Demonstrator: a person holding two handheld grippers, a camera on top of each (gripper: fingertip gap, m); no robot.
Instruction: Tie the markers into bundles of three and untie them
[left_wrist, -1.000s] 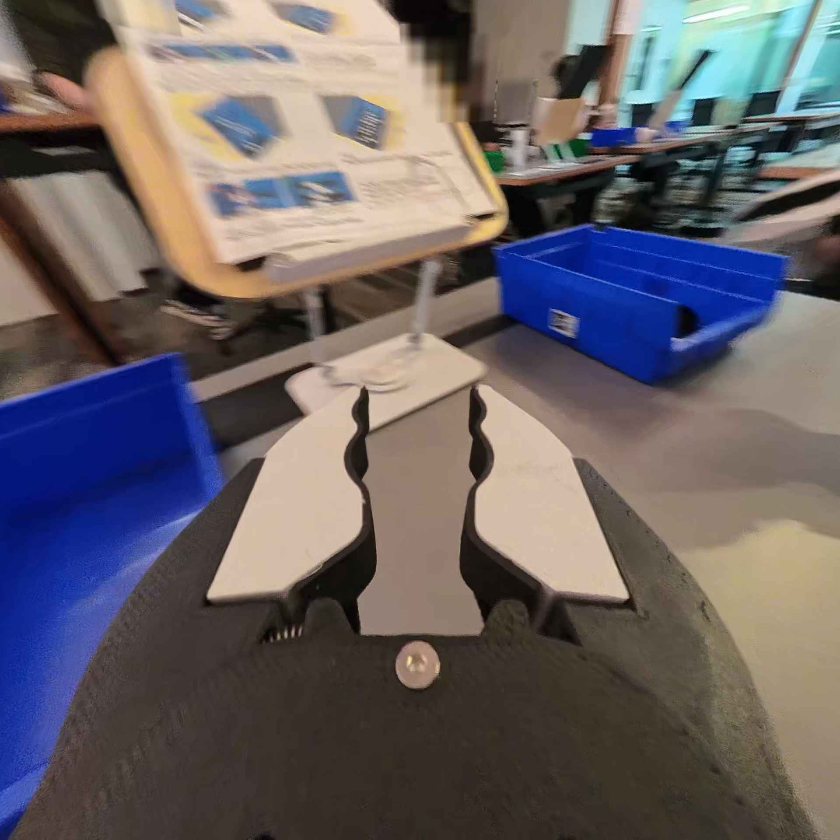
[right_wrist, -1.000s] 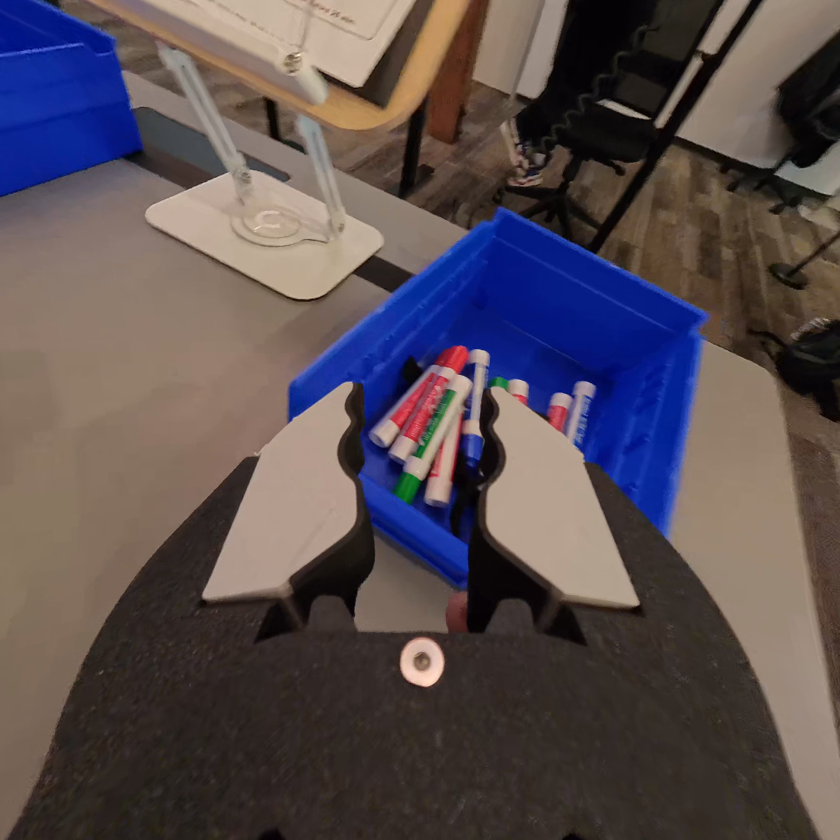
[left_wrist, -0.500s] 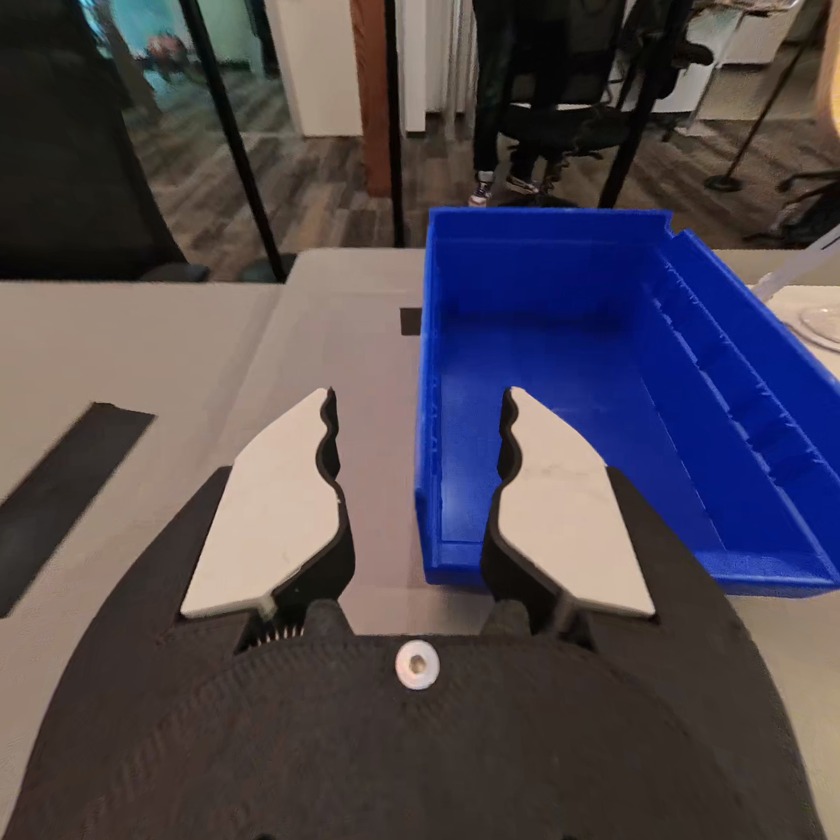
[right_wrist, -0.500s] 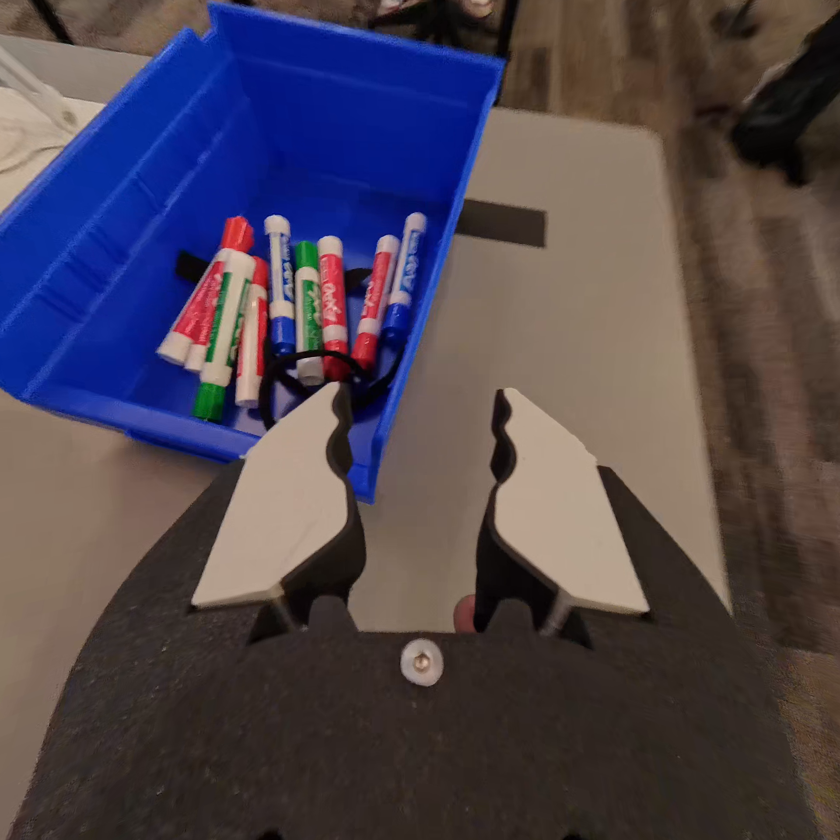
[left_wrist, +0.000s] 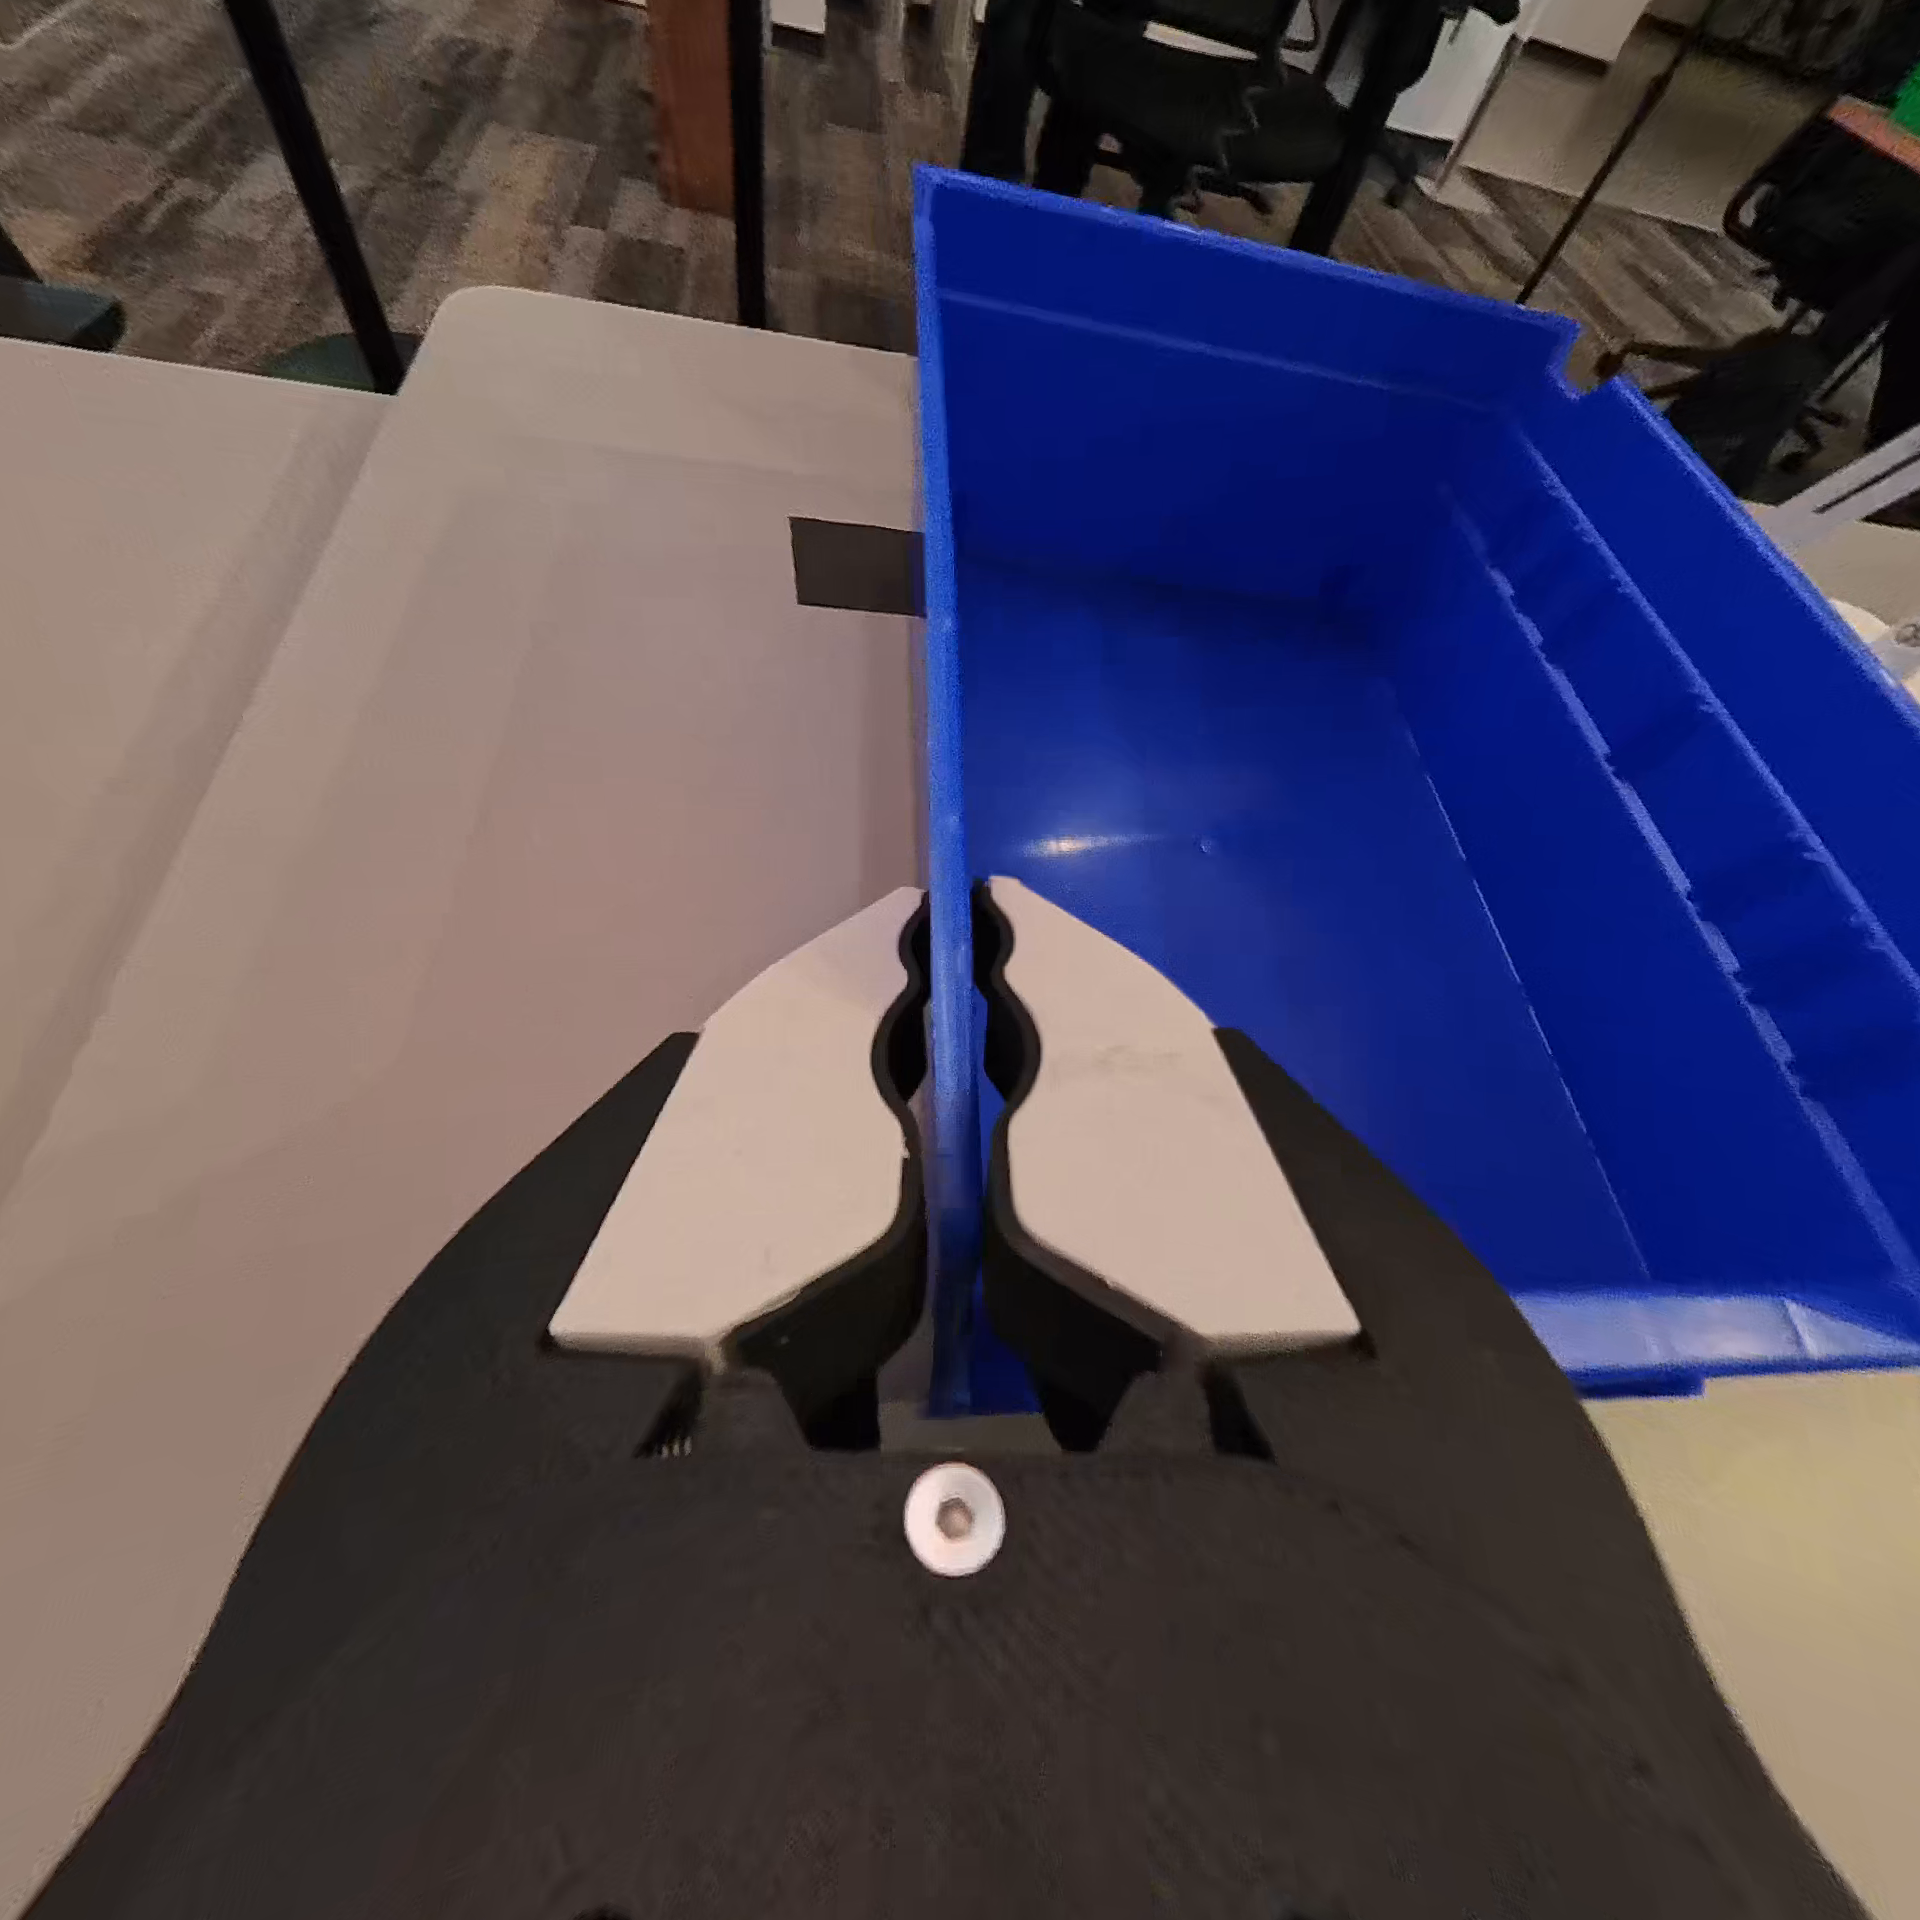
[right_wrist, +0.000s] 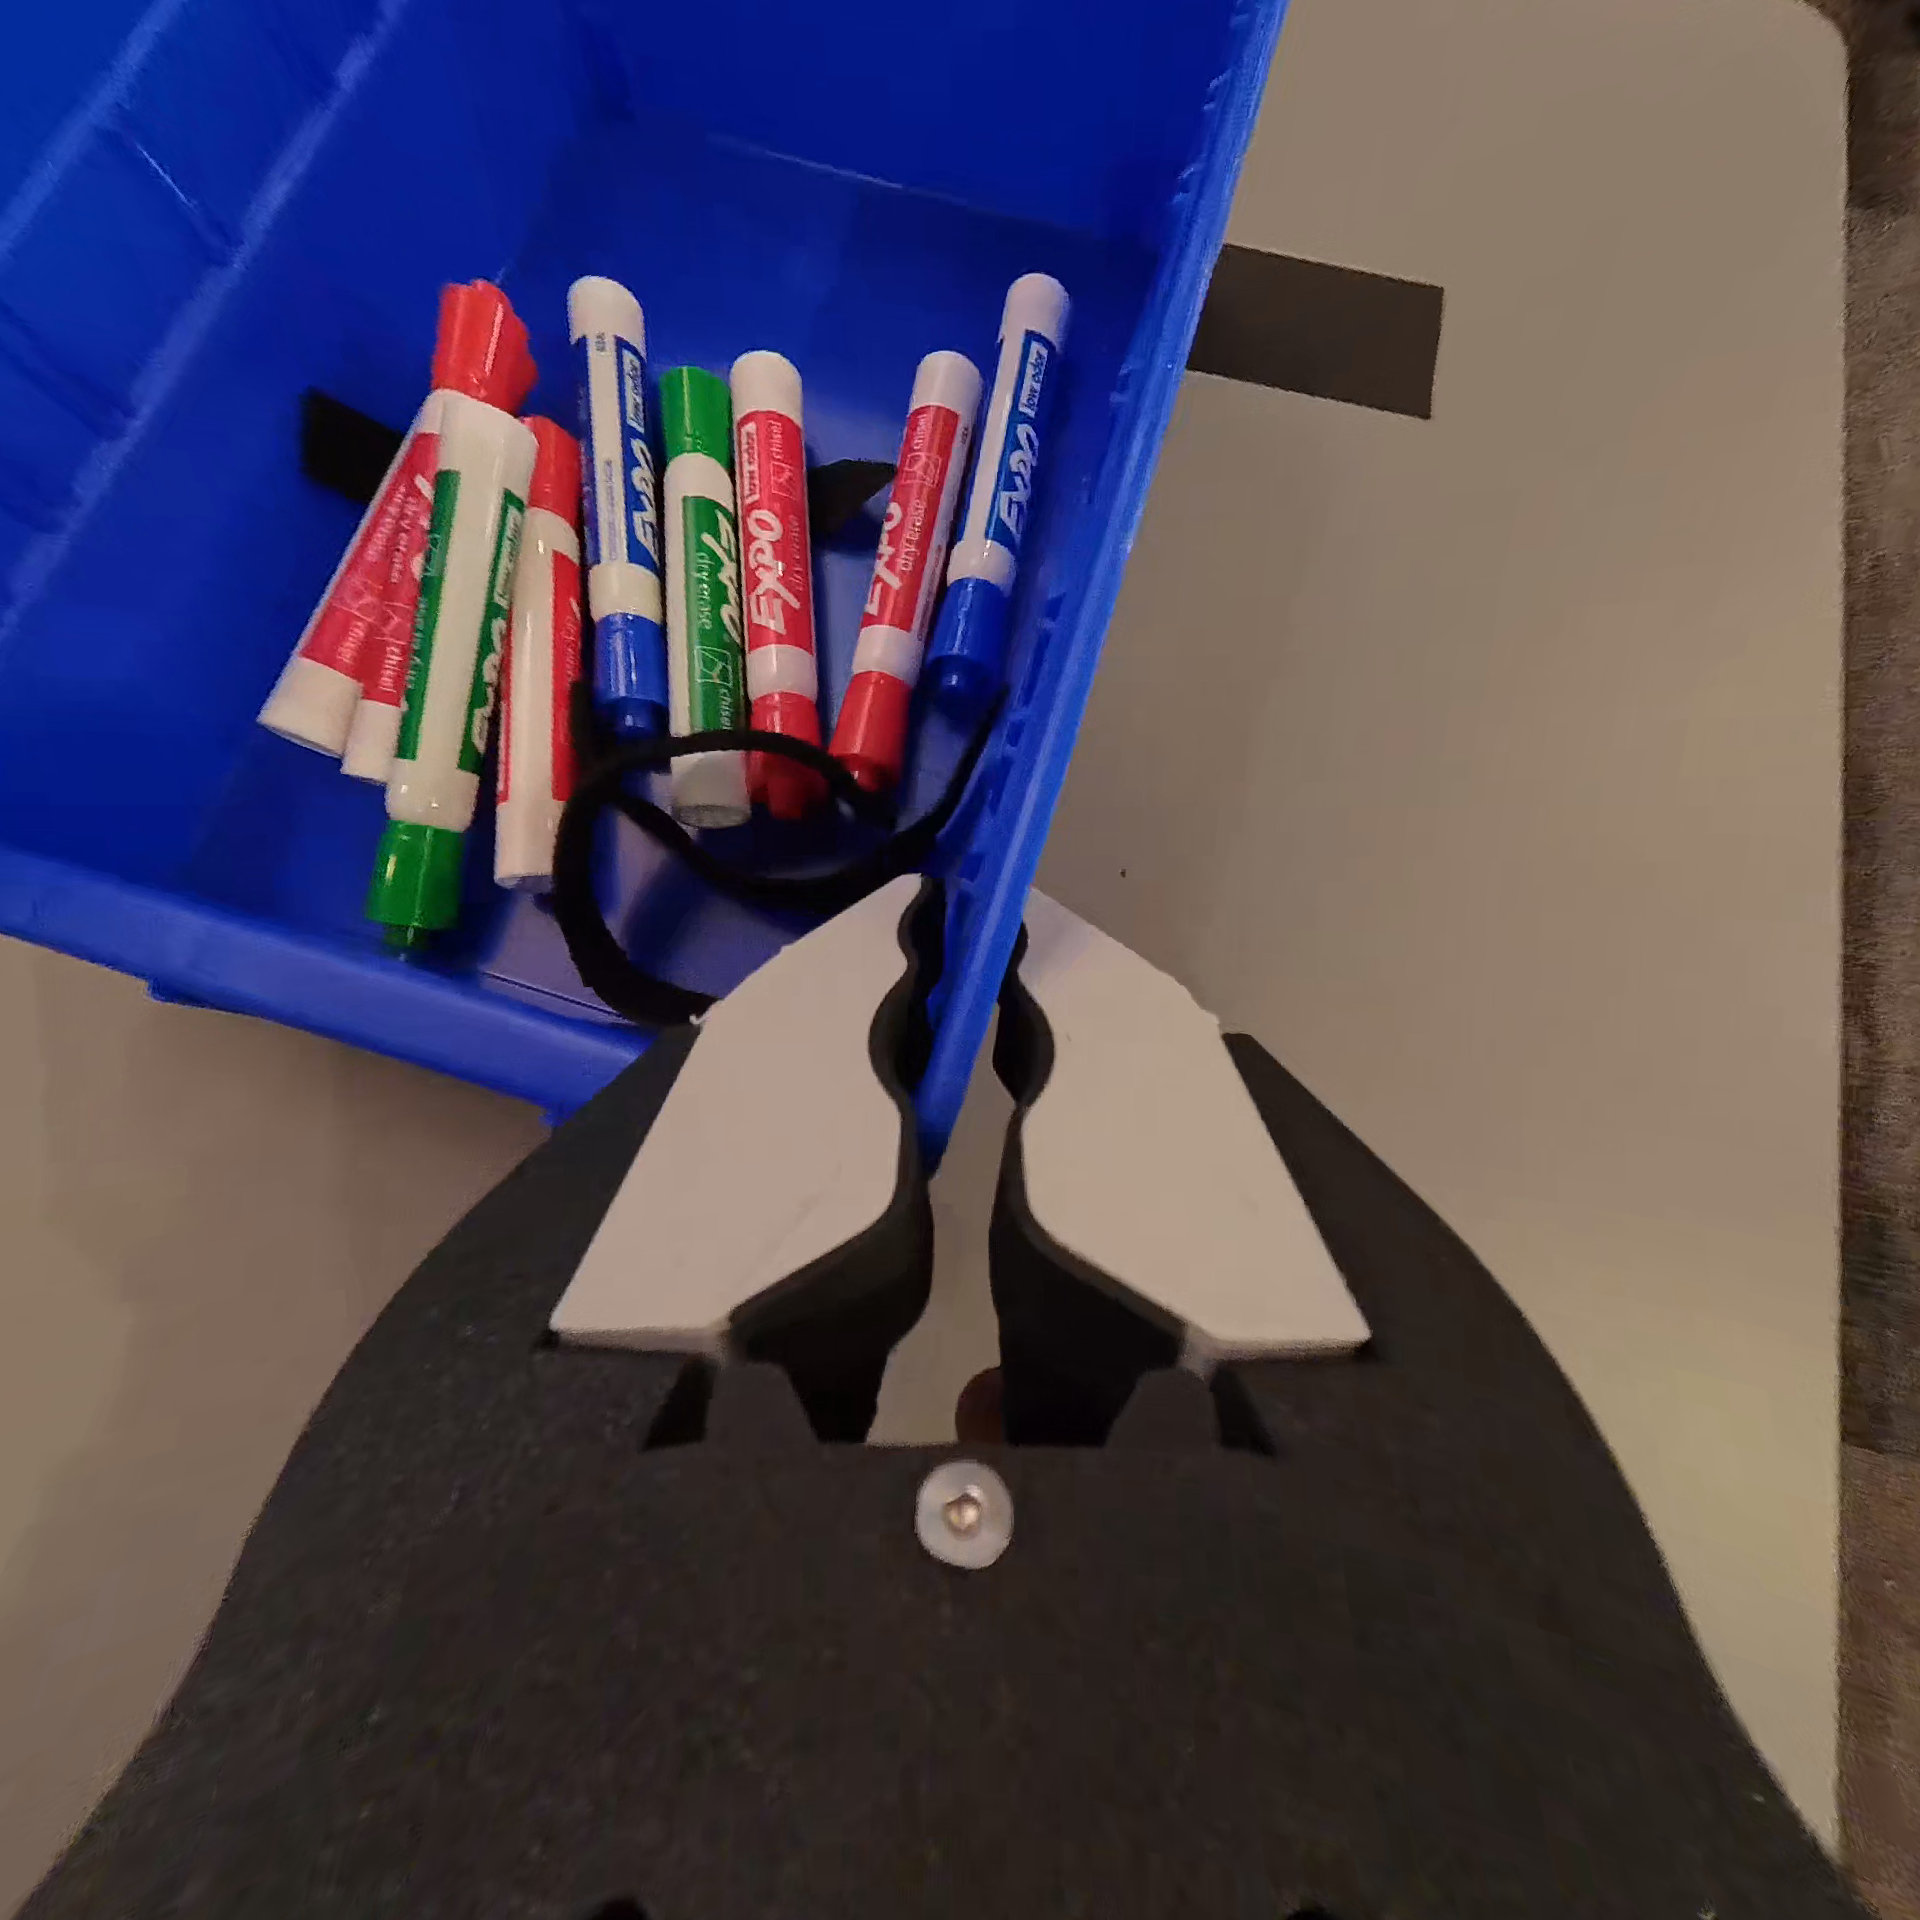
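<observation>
Markers (right_wrist: 665, 582) lie loose in right blue bin (right_wrist: 1081, 644), long axes running away from right tongs (right_wrist: 961, 935), just ahead and left of them. Black tie loop (right_wrist: 665, 821) at markers' near ends. Right tongs clamped on that bin's side wall. Left tongs (left_wrist: 948, 914) clamped on wall of empty blue bin (left_wrist: 1558, 665). Both bins on table (right_wrist: 1455, 831). Right tongs nearer markers.

Both grippers (left_wrist: 948, 914) (right_wrist: 961, 914) now clamped onto bin walls (left_wrist: 945, 727) (right_wrist: 1081, 665)
</observation>
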